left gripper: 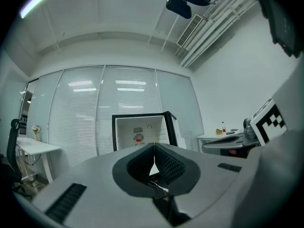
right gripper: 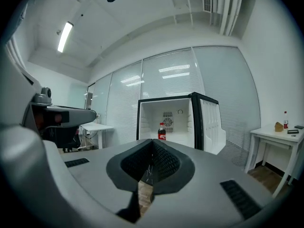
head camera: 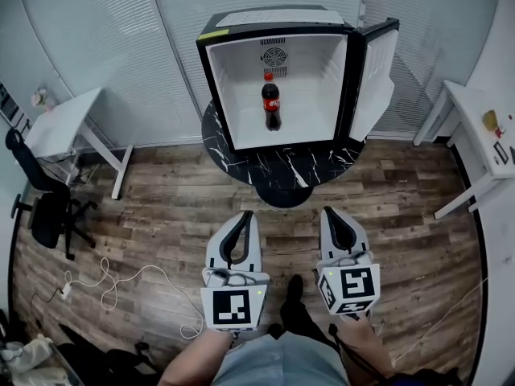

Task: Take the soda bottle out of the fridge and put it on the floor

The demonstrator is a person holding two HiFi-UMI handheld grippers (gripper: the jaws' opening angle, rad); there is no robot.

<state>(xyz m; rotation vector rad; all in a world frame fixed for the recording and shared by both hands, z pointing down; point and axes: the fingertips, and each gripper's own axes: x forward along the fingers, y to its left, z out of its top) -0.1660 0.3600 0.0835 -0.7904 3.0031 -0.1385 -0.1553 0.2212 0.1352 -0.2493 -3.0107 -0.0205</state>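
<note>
- One dark plastic soda bottle (head camera: 271, 105) with a red cap and red label stands upright in the middle of the fridge, below the round fan grille on the back wall.
- One small black-cased fridge (head camera: 221, 79) with a white inside sits on one round black marble-patterned table (head camera: 282, 175); its single door hangs open at the right.
- Two grey grippers are held low over the brown wood-plank floor (head camera: 177, 207), side by side, each with one marker cube at its rear.
- Left gripper (head camera: 245, 216): jaws pressed together with nothing between them.
- Right gripper (head camera: 329, 213): jaws likewise closed tight and empty.
- Both sets of fingertips point toward the fridge, and the bottle is well apart from them, ahead and across the table's near edge. In the right gripper view it shows just above the closed tips; in the left gripper view the tips hide all but its red label.
- Two white desks flank the room, one (head camera: 64, 123) on the left and one (head camera: 483, 147) on the right.
- One black office chair (head camera: 40, 203) stands by the left desk, and one white cable (head camera: 137, 284) trails on the floor.
</note>
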